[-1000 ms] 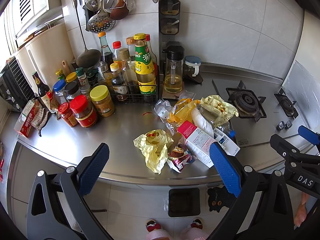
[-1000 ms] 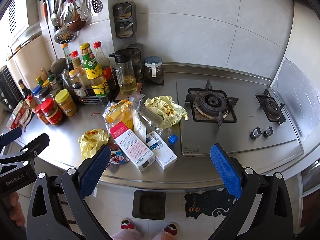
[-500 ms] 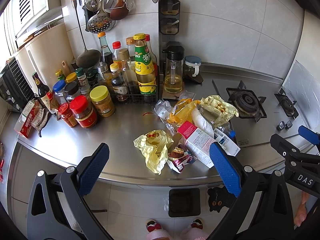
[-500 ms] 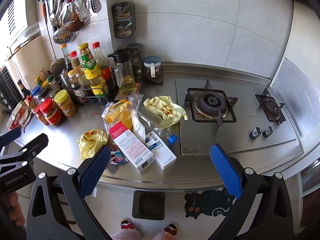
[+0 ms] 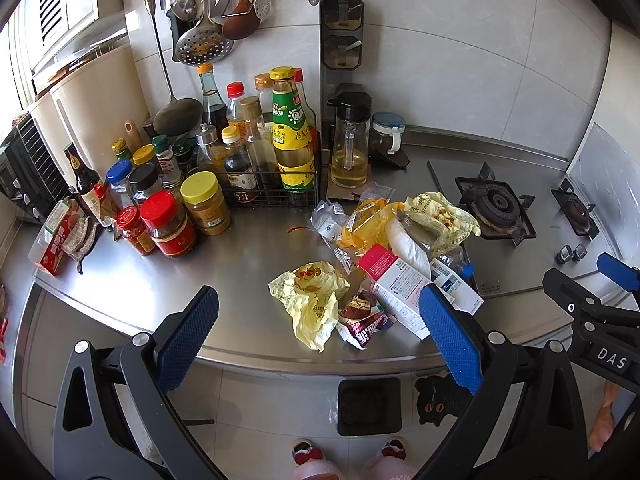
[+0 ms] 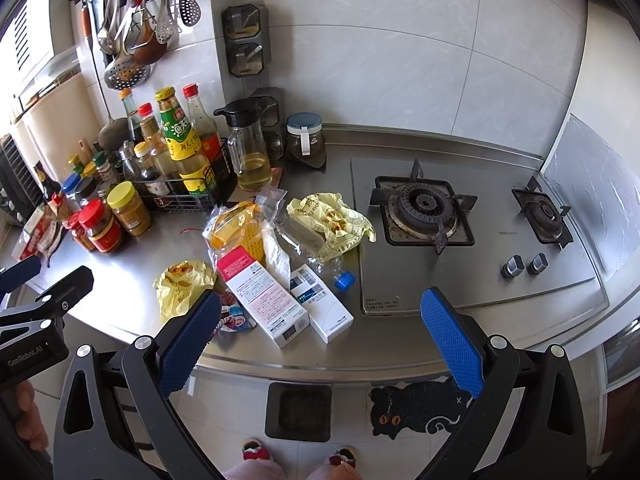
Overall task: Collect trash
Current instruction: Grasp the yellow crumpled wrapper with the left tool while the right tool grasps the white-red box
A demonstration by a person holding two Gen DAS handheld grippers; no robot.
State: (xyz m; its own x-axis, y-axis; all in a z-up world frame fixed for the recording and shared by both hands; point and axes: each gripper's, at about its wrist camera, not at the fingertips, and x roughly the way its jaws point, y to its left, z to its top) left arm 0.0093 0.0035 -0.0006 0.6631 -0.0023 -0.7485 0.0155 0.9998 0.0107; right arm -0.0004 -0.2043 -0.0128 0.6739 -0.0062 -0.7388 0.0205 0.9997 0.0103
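A heap of trash lies on the steel counter (image 5: 140,280): a crumpled yellow wrapper (image 5: 312,300), a pink-topped white box (image 5: 396,288), a blue-and-white box (image 6: 322,304), a snack wrapper (image 5: 364,324), a yellow bag (image 6: 236,232), a second yellow wrapper (image 6: 332,220) and a clear plastic bottle with a blue cap (image 6: 345,281). A dark bin (image 6: 299,412) stands on the floor below the counter's edge. My left gripper (image 5: 318,336) is open and empty, in front of the heap. My right gripper (image 6: 318,336) is open and empty, also short of the counter.
Sauce bottles in a wire rack (image 5: 280,152) and jars (image 5: 168,228) crowd the back left. An oil jug (image 5: 350,144) stands behind the heap. A gas hob (image 6: 424,208) with knobs (image 6: 524,266) takes the right. Utensils (image 5: 204,36) hang on the wall. A cat mat (image 6: 416,408) lies on the floor.
The right wrist view has shifted slightly, so the scene sits a little further left. The left gripper has hardly moved. Both grippers stay open.
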